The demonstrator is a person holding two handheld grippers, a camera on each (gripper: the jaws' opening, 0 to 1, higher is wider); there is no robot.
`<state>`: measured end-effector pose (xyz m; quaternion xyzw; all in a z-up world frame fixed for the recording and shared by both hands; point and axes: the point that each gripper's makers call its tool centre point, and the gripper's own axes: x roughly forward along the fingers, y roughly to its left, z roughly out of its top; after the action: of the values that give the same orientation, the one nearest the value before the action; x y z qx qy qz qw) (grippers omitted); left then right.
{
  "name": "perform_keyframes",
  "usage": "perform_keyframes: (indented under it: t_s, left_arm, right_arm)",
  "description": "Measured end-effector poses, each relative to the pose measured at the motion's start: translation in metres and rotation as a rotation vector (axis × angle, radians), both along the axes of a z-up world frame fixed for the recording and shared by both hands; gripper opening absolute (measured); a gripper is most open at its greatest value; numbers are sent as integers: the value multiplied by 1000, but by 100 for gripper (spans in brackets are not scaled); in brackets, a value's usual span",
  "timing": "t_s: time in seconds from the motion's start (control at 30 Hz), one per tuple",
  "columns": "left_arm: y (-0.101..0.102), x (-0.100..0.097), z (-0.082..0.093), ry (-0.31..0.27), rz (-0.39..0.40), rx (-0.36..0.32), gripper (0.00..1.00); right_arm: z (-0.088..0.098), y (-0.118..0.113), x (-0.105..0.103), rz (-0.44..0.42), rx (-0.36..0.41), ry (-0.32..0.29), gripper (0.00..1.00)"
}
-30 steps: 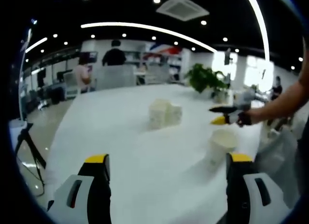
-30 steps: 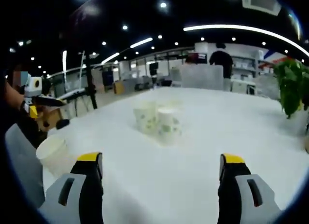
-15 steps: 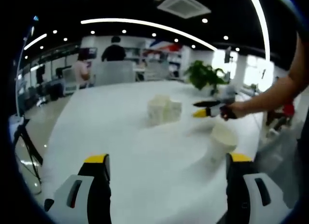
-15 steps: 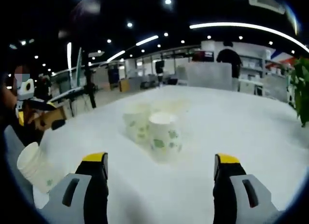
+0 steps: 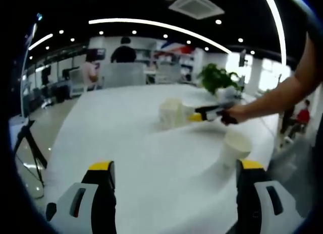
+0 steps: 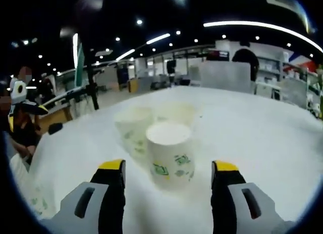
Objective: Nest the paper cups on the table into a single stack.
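Observation:
Several white paper cups with green prints stand in a cluster [image 5: 171,112] mid-table. In the right gripper view the nearest cup [image 6: 170,154] stands upright just ahead of my right gripper [image 6: 169,166], in line with the gap between its open jaws, with space on both sides. Two more cups [image 6: 132,130] stand behind it. In the left gripper view, my right gripper [image 5: 202,114], held by a hand, reaches the cluster from the right. A separate cup stack [image 5: 234,149] stands at the right, also seen as the stack [image 6: 28,196]. My left gripper [image 5: 175,166] is open and holds nothing.
The white table [image 5: 126,138] stretches far back; its left edge drops to the floor, where a tripod [image 5: 28,148] stands. A potted plant [image 5: 217,78] sits at the far right end. People stand behind a counter [image 5: 121,72] in the background.
My right gripper has advanced to the cup cluster, so the nearest cup now looms large between its jaws. Its jaws have narrowed a little. The left gripper has barely moved.

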<state>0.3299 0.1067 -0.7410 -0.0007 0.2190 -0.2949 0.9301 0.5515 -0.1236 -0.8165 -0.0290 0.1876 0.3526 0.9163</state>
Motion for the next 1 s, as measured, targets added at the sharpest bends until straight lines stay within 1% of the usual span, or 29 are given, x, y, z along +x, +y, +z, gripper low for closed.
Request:
perform_keyframes:
  t_s: [0.1, 0.17, 0.23, 0.27, 0.33, 0.6, 0.8, 0.93, 1.0]
  left_arm:
    - [1, -2, -1, 5, 5, 2, 98]
    - [2, -3, -3, 9, 7, 3, 98]
    - [3, -3, -3, 11, 8, 3, 98]
    - [3, -3, -3, 11, 11, 3, 98]
    - [4, -2, -4, 10, 16, 6, 98]
    - [3, -2, -6, 13, 18, 5, 98]
    - [3, 1, -4, 14, 23, 12, 98]
    - [2, 3, 0, 4, 21, 11, 98]
    - [1, 4, 2, -1, 19, 9, 98]
  right_arm:
    - [-1, 2, 9, -9, 0, -1, 60]
    - [-2, 4, 12, -3, -5, -1, 57]
    - [-5, 5, 12, 4, -12, 7, 52]
    - [-6, 4, 13, 4, -25, 8, 49]
    - [-6, 4, 13, 11, -21, 17, 38]
    - [-6, -1, 8, 21, -28, 13, 38]
    - [3, -2, 6, 25, -24, 2, 38]
    - [10, -5, 7, 16, -16, -4, 38]
    - [12, -5, 7, 14, -8, 11, 38]
